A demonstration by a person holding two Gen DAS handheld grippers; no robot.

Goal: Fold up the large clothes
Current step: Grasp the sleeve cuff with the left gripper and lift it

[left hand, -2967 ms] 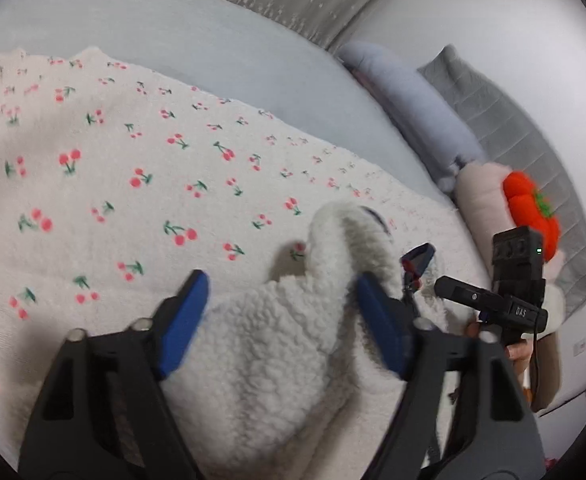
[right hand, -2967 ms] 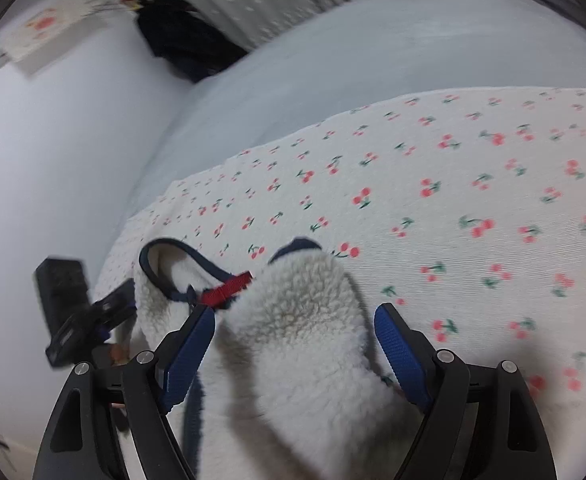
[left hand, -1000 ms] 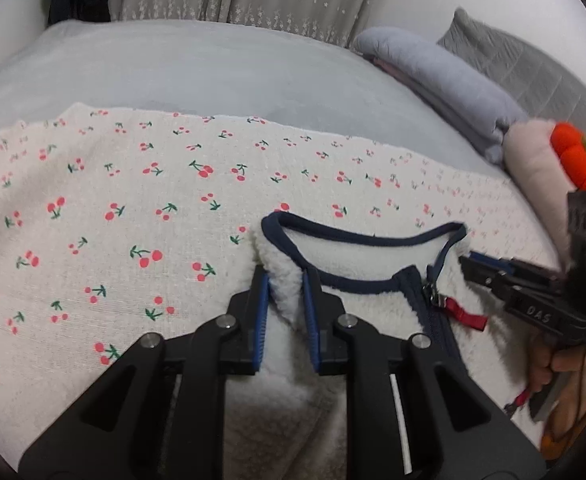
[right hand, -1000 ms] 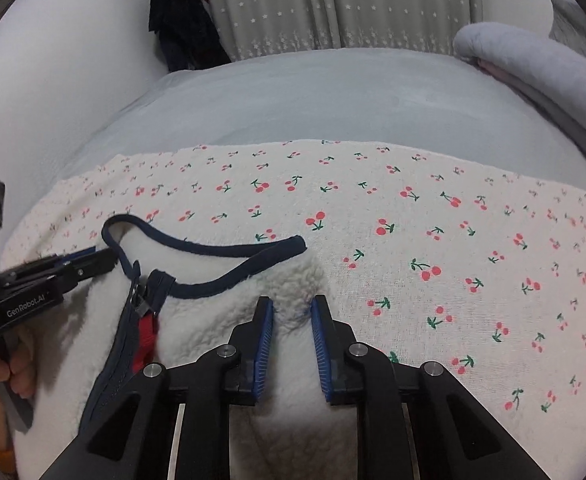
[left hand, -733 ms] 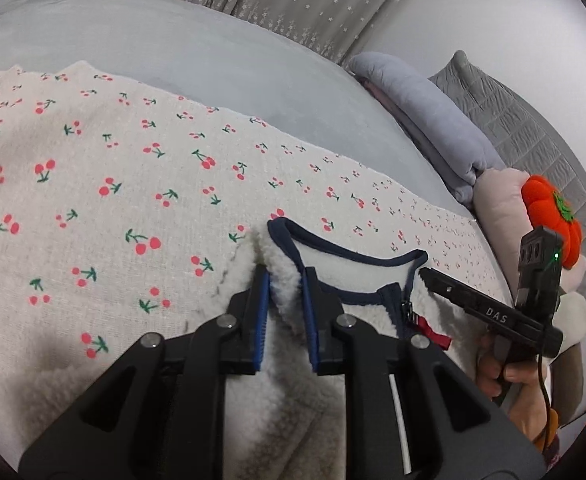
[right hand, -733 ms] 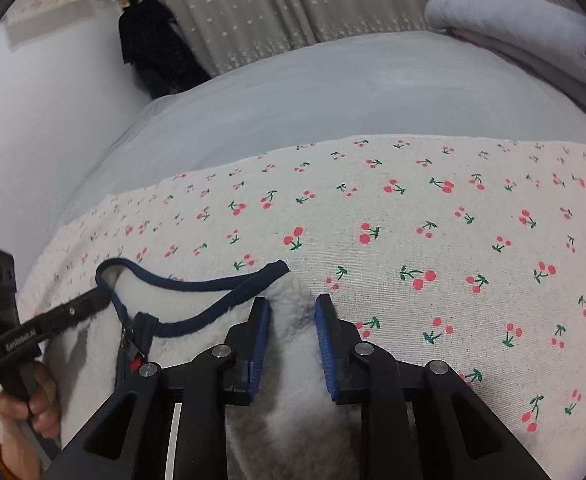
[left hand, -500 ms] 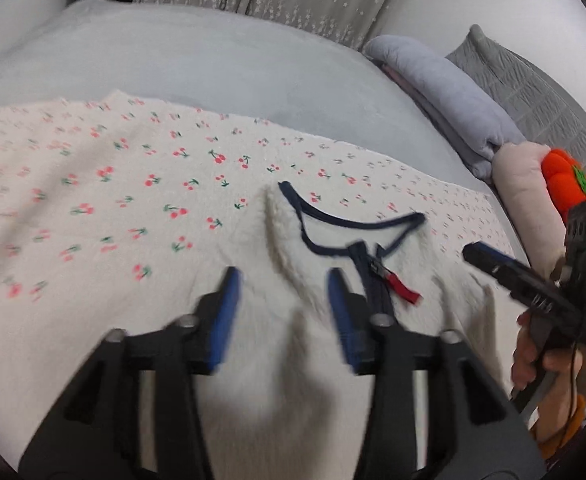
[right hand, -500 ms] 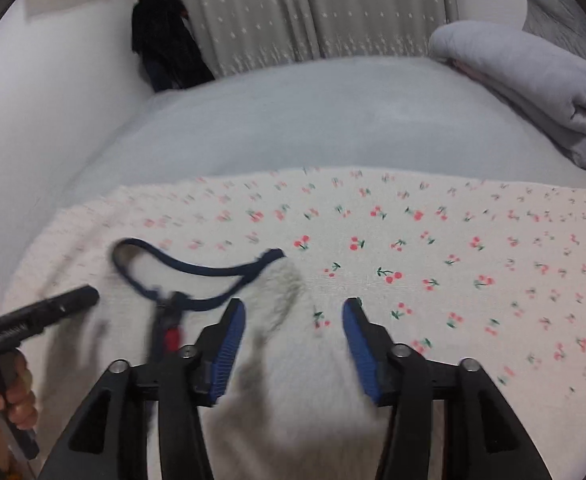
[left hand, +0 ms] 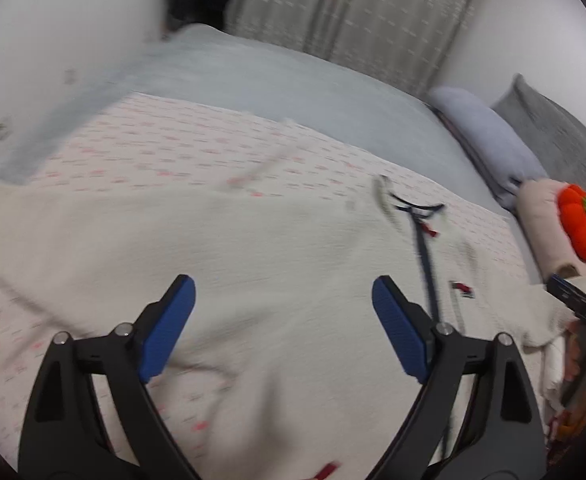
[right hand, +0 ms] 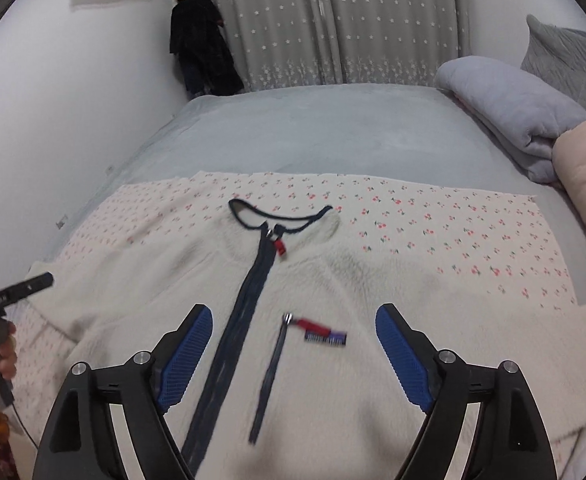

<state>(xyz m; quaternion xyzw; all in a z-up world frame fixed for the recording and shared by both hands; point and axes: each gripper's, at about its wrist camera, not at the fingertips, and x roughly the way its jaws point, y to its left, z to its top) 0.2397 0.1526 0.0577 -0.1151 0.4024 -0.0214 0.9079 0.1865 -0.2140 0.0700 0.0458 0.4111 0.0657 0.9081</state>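
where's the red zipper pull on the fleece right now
In the right wrist view the red zipper pull hangs at the top of the navy front zipper, just under the collar of the white fleece jacket, left of centre.

Left wrist view motion-blurred; fleece jacket (right hand: 333,360) hem cut off.

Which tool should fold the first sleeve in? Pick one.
Left, probably. The left tool hangs open above the broad fleece side whose sleeve runs out toward the frame's left edge. The right tool is opening over the chest, by the zipper, with its sleeve off to the side.
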